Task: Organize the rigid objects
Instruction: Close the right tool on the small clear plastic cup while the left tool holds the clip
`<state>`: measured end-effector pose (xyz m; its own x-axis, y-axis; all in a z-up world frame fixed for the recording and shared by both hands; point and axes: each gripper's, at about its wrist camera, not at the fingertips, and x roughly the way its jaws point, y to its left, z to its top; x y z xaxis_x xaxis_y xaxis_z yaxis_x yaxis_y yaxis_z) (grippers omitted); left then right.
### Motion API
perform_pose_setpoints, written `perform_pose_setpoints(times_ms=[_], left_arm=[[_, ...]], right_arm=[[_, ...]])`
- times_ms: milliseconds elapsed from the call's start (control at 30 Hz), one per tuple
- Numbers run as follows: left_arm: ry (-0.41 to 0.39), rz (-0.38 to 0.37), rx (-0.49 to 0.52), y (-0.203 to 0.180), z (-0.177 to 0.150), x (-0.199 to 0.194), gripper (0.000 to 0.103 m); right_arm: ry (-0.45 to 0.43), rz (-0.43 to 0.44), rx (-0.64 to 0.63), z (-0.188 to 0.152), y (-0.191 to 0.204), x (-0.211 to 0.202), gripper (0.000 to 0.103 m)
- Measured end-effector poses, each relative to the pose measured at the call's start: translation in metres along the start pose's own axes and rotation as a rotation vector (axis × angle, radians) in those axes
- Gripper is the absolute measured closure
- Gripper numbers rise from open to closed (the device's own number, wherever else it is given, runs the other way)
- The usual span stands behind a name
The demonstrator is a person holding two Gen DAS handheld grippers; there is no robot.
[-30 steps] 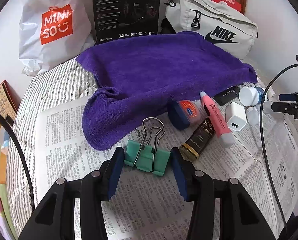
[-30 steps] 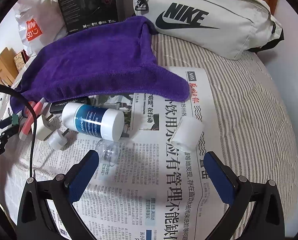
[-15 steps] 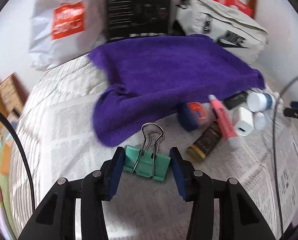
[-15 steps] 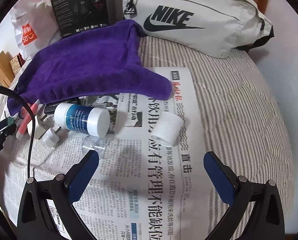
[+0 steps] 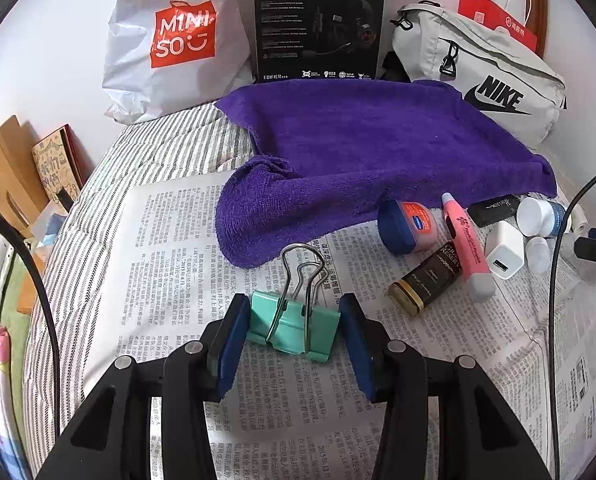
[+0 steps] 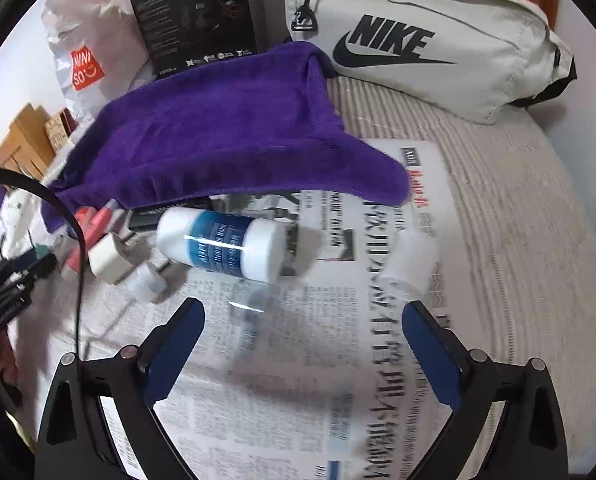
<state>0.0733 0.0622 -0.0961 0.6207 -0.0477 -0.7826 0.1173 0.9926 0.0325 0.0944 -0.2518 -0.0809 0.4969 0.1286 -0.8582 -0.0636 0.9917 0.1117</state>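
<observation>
My left gripper (image 5: 294, 326) is shut on a mint-green binder clip (image 5: 294, 330) with wire handles, just above the newspaper (image 5: 170, 264). To its right lie a blue-lidded jar (image 5: 408, 226), a pink marker (image 5: 464, 244), a dark tube (image 5: 426, 280), a white charger (image 5: 504, 250) and a white-and-blue bottle (image 5: 540, 216). My right gripper (image 6: 304, 324) is open and empty over the newspaper (image 6: 378, 380). The white-and-blue bottle (image 6: 222, 244) lies just ahead of it, a small clear cap (image 6: 250, 304) lies between its fingers, and a white roll (image 6: 412, 266) lies ahead right.
A purple towel (image 5: 362, 152) is draped across the back. Behind it stand a Miniso bag (image 5: 170, 40), a black box (image 5: 318, 20) and a Nike bag (image 5: 482, 76). Wooden items (image 5: 2, 176) lie off the left edge. A black cable (image 5: 554, 280) hangs at right.
The left gripper has swung left with the clip held throughout. The right gripper has moved forward toward the bottle and clear cap, and its view is now motion-blurred.
</observation>
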Motion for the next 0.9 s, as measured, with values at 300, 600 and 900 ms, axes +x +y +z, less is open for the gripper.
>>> perform_pose_setpoints(times_ms=[300,600,900], left_arm=[[-0.004,-0.001,0.001,-0.003,-0.001,-0.002,0.059],[0.0,-0.041,-0.007,-0.002,-0.004,-0.007,0.059],[0.013,-0.092,-0.046,0.001,-0.008,-0.018,0.059]], right_arm=[[-0.032,-0.045,-0.117,-0.005,0.022,0.013,0.063],[-0.018,-0.021,-0.109,-0.006,0.014,0.003,0.079],[-0.03,0.028,-0.112,-0.014,0.016,-0.012,0.079]])
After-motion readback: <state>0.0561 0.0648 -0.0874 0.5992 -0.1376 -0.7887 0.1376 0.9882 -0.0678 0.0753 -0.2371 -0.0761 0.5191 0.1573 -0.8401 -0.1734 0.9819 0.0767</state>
